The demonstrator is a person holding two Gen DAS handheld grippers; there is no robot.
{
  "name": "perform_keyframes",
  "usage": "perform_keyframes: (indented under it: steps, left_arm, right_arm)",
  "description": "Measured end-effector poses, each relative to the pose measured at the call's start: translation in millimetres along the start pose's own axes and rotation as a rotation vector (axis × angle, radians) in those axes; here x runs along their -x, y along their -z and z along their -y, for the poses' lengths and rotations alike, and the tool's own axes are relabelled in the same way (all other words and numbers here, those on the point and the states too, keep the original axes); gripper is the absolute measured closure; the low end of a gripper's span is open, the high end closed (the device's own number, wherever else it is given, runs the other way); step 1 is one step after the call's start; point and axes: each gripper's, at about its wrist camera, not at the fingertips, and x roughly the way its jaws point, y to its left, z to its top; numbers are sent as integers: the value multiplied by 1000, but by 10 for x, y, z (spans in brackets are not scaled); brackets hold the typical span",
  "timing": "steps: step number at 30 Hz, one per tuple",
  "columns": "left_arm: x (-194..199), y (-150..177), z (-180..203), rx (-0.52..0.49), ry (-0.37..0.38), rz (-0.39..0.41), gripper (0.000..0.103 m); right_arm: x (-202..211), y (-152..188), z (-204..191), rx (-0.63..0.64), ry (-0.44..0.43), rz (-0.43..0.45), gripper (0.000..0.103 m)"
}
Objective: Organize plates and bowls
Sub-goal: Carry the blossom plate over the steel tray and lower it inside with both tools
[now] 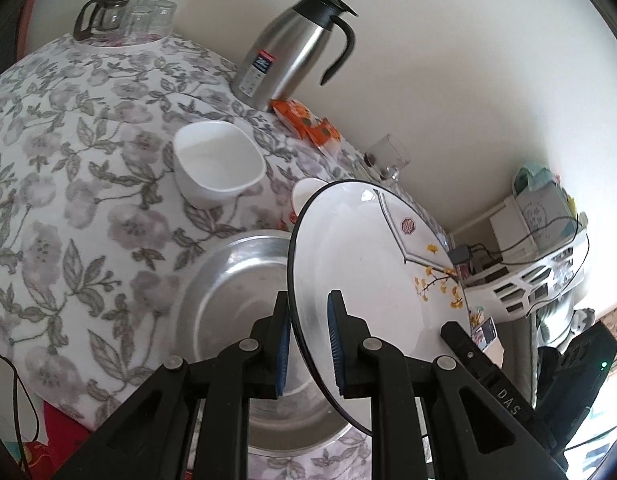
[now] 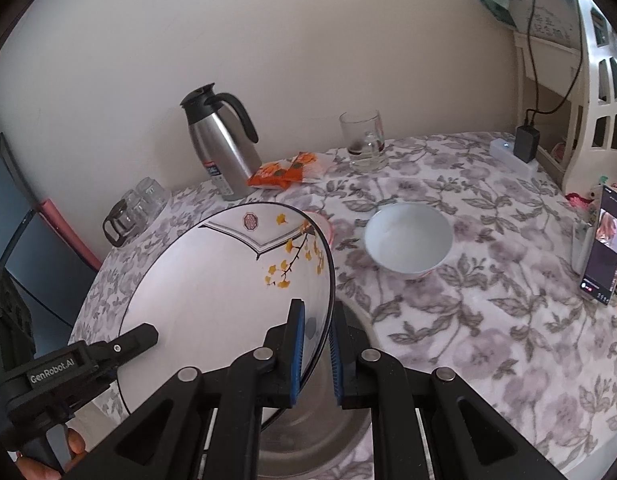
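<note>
White plate, black-rimmed with yellow blossom motif, hangs tilted above the steel basin. Left gripper and right gripper each pinch its rim.

Plain cream wall behind cloth-covered table
Floral grey-white tablecloth on tabletop; white lattice shelf unit at table's right end, w/ black cable hanging; patterned floor rug below; soft even light

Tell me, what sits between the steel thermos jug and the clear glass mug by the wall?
An orange snack packet lies between the steel thermos jug and the glass mug, clearest in the right wrist view.
</note>
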Motion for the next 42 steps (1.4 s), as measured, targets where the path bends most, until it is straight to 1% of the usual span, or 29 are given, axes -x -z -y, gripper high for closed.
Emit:
perform_keyframes:
  steps: [4, 8, 17, 30, 38, 42]
  left_arm:
    - [37, -27, -130, 18, -9, 8, 85]
    - [14, -28, -251, 41, -13, -3, 85]
    - [-101, 3, -399, 64, -27, -35, 85]
    - [-379, 119, -499, 79, -58, -124, 85]
    - [-514, 169, -561, 92, -76, -183, 85]
    - [-560, 183, -535, 76, -89, -196, 85]
  right_arm:
    - [-88, 58, -115, 6, 4, -18, 90]
    - [-177, 114, -183, 8, 11, -36, 90]
    - [-355, 260, -178, -5, 31, -76, 91]
    - [-590, 443, -25, -30, 67, -144, 90]
    - [-679, 501, -15, -13, 100, -165, 90]
    - [-711, 517, 27, -16, 106, -174, 90]
